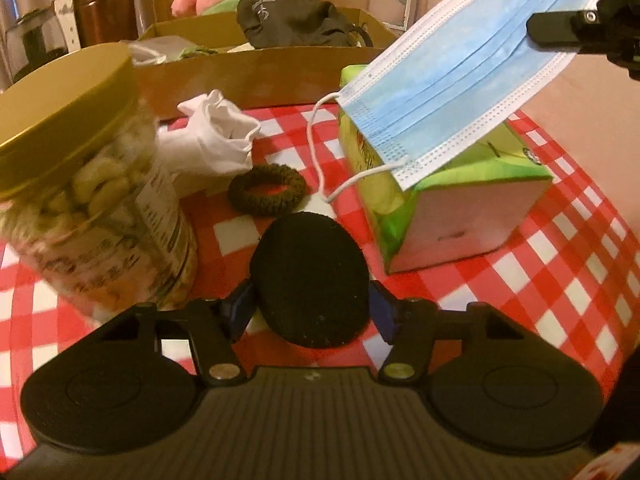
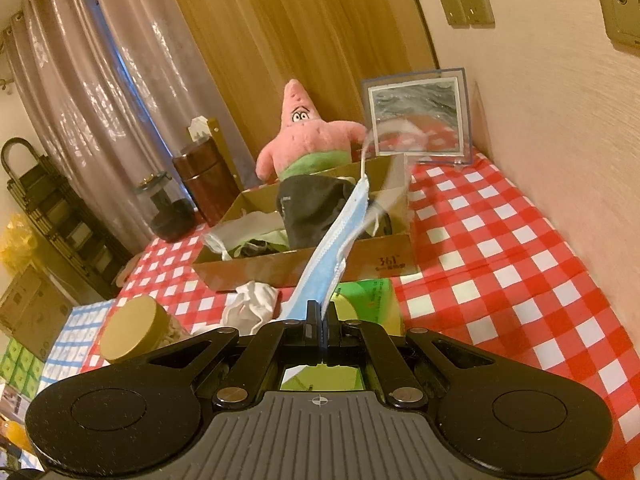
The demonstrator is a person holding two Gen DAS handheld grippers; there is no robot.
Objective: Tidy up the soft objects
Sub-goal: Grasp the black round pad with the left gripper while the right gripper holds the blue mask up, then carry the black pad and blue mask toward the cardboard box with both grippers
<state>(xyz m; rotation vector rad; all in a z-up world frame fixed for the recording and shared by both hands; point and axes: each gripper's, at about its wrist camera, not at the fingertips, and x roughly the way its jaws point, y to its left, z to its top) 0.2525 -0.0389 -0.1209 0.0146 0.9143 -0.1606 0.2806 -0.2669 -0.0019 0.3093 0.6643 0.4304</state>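
Right tongs (image 2: 321, 312): clenched on one short edge of the blue face mask (image 2: 336, 236). In the right wrist view the mask runs edge-on from the tongs toward 1 o'clock, its long axis pointing at the cardboard box (image 2: 304, 266), which sits straight ahead at 12 o'clock. The far ear loop blurs near the box's right end. The mask hangs in the air, clear of the tabletop (image 2: 500, 248), above the green carton (image 2: 368, 294).

Left tongs (image 1: 310, 280): jaws stand either side of a black round pad (image 1: 310, 276) that lies on the tabletop. Whether the blue fingertips (image 1: 242, 306) press its edges I cannot tell. In the left wrist view the pad sits dead centre. Beyond it, at 12 o'clock, a dark hair tie (image 1: 267, 189); at 11 o'clock a white cloth (image 1: 212, 140); the box farther on the same line.

Judgement: the right hand is nearer to a drop. The move turns on carrying the mask forward along its own axis until it clears the box's near wall. The jar (image 1: 92, 184) at 10 o'clock is hard, so it stays.
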